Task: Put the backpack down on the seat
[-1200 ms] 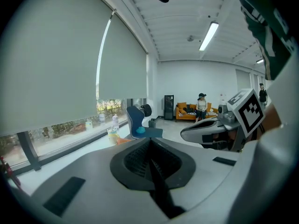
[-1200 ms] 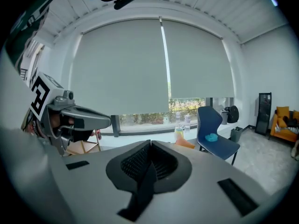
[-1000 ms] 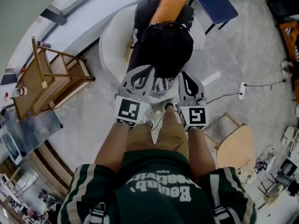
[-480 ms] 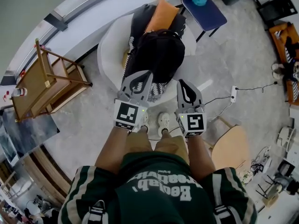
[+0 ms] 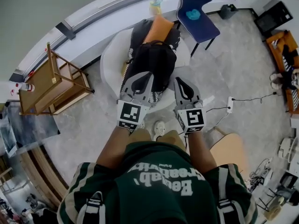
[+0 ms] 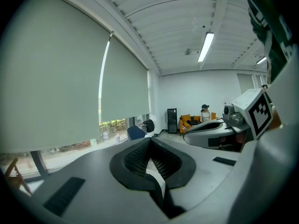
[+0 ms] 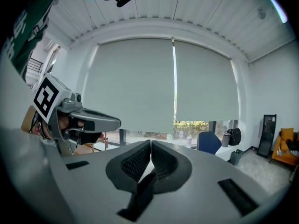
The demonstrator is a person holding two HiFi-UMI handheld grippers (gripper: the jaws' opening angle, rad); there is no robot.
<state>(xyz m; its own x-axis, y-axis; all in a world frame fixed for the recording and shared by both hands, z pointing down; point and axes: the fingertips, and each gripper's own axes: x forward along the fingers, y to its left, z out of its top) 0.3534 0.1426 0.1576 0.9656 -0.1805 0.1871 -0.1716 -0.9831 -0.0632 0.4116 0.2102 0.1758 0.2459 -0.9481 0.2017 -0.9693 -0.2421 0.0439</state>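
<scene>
- An office-like lab room is shown.
- Roller blinds (image 7: pixel 135 83) are drawn across one wall; a strip light (image 6: pixel 205 46) is mounted overhead.
- A blue chair (image 5: pixel 198 15) and a floor power strip (image 5: pixel 229 104) are seen.

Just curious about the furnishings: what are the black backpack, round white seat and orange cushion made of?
Backpack: likely woven synthetic fabric, matte black, slumping softly.
Seat: probably padded upholstery, smooth matte white, rounded edges; cloth or leatherette unclear.
Cushion: apparently soft cloth, matte orange, plump.

Steep overhead view; two level views.
</scene>
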